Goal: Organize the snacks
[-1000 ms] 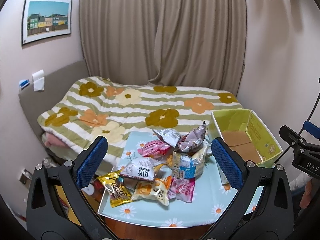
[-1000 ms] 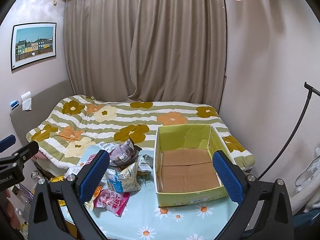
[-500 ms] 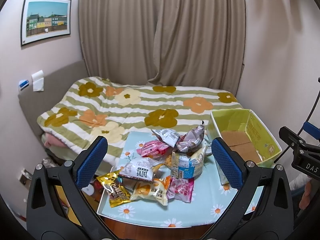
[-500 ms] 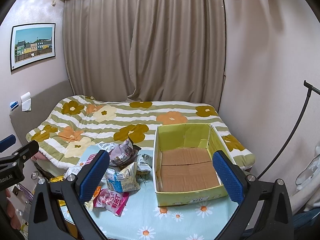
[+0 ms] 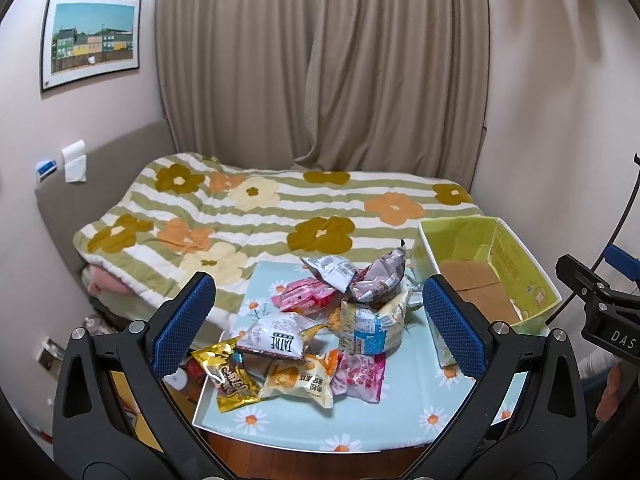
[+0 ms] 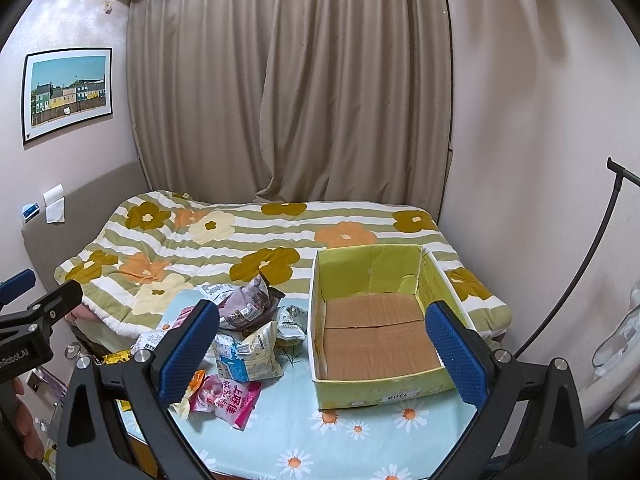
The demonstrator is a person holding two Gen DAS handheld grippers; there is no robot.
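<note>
A heap of snack packets (image 5: 320, 328) lies on a small table with a light-blue daisy cloth (image 5: 400, 408); it also shows in the right wrist view (image 6: 244, 340). An empty yellow-green cardboard box (image 6: 376, 332) stands on the table to the right of the heap, and shows in the left wrist view (image 5: 492, 276). My left gripper (image 5: 318, 326) is open and empty, held above the heap. My right gripper (image 6: 322, 350) is open and empty, held above the box's left wall.
A bed with a striped flower quilt (image 5: 256, 216) runs behind the table, with curtains (image 5: 320, 72) beyond. Walls close in on the left and right. A black stand pole (image 6: 576, 280) leans at the right.
Both views have shifted only slightly; the snacks and box lie as before, and both grippers stay open.
</note>
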